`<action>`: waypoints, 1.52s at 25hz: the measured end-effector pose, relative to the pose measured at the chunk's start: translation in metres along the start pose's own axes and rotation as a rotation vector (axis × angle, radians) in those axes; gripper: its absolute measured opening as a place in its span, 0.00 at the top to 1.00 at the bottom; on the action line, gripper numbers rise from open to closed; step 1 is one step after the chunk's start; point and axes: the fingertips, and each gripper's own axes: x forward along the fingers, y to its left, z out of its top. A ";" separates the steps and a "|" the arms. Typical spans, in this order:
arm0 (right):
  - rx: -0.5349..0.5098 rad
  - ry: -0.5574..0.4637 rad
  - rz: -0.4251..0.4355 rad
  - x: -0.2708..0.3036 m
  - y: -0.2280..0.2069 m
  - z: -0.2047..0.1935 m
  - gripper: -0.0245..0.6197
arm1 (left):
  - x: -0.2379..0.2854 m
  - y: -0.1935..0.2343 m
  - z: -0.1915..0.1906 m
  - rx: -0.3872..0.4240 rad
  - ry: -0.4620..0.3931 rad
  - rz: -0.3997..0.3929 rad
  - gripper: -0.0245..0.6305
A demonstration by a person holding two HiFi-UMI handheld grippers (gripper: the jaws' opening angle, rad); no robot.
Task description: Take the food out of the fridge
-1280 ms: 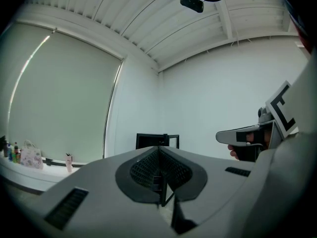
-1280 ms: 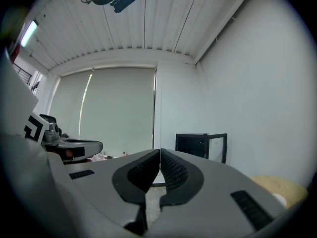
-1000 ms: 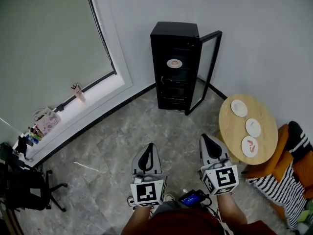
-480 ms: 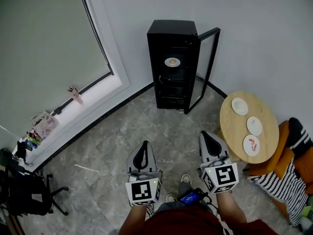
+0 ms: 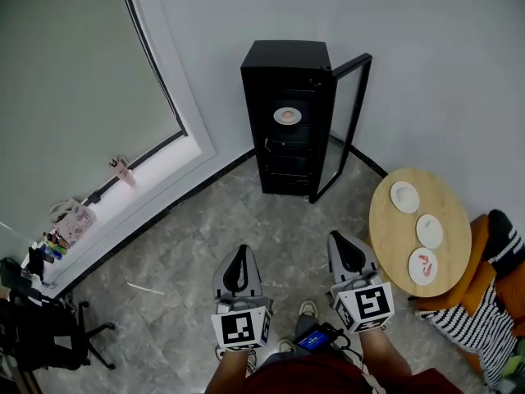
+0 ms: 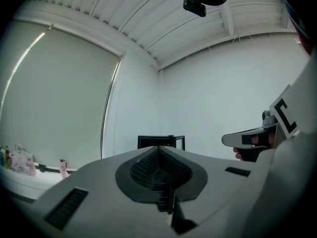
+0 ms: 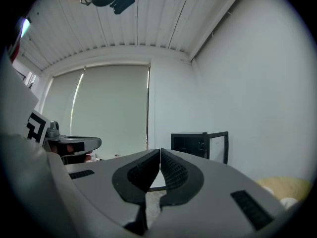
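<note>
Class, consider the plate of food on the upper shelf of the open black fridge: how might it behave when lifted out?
The plate looks small, round and shallow: probably stiff and fairly light. Held by one rim it may tilt, letting the food slide. It could be ceramic, so likely to break on the hard floor.

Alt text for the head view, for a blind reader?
Black fridge in the room corner, glass door open, a plate of food inside. The left claw and right claw, both shut, point toward it; a round table with three plates stands right.
</note>
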 end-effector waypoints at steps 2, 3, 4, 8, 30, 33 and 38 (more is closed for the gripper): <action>-0.003 0.002 0.004 0.014 -0.011 0.000 0.93 | 0.017 -0.003 0.002 0.005 -0.003 -0.001 0.94; 0.000 0.002 0.004 0.021 -0.015 0.000 0.93 | 0.025 -0.003 0.003 0.008 -0.003 -0.003 0.94; 0.004 -0.001 0.004 0.029 -0.020 0.001 0.93 | 0.033 -0.003 0.003 0.010 -0.003 -0.003 0.94; 0.017 -0.006 0.013 0.054 -0.038 0.004 0.93 | 0.064 -0.003 0.002 0.014 -0.001 0.008 0.94; 0.034 -0.007 0.029 0.136 -0.145 0.008 0.93 | 0.191 -0.042 0.003 0.019 -0.002 0.040 0.94; 0.042 -0.007 0.029 0.144 -0.149 0.008 0.93 | 0.199 -0.041 0.004 0.023 -0.005 0.038 0.94; 0.032 -0.005 0.031 0.160 -0.148 0.008 0.93 | 0.213 -0.033 0.000 0.017 -0.002 0.031 0.94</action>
